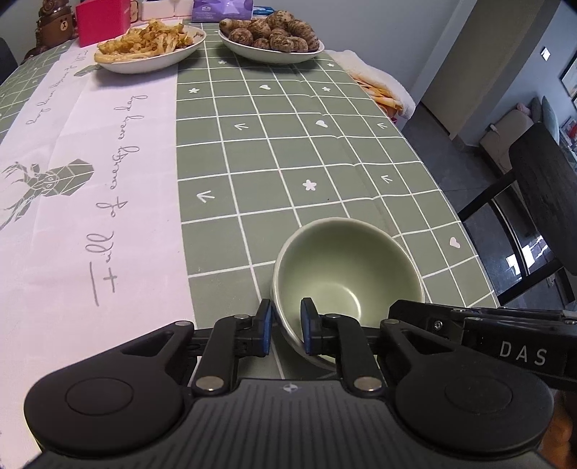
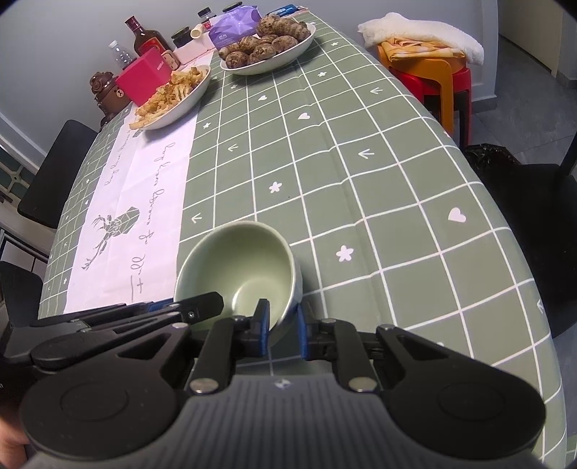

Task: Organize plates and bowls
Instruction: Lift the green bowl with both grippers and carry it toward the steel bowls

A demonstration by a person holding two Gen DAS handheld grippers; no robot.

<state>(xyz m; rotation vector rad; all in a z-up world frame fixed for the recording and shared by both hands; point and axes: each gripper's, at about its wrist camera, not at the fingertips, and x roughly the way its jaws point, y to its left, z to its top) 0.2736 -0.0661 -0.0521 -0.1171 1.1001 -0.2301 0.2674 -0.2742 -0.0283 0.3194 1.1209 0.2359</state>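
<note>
An empty pale green bowl [image 1: 346, 267] sits near the front edge of the green checked tablecloth [image 1: 288, 151]. My left gripper [image 1: 286, 324] straddles its near left rim, one finger outside and one inside, shut on the wall. My right gripper [image 2: 283, 330] grips the bowl [image 2: 241, 267] at its near right rim the same way. Each gripper shows in the other's view, the right one [image 1: 468, 328] and the left one [image 2: 151, 310]. A plate of fried cauliflower [image 1: 148, 43] and a plate of taro roots [image 1: 274, 36] stand at the far end.
A pink box [image 2: 144, 75], bottles [image 2: 148, 36], jars and a purple packet [image 2: 234, 25] crowd the far end. Stacked orange and red stools [image 2: 432, 72] with a white cloth stand to the right. Black chairs [image 1: 541, 187] flank the table. The table's right edge is close to the bowl.
</note>
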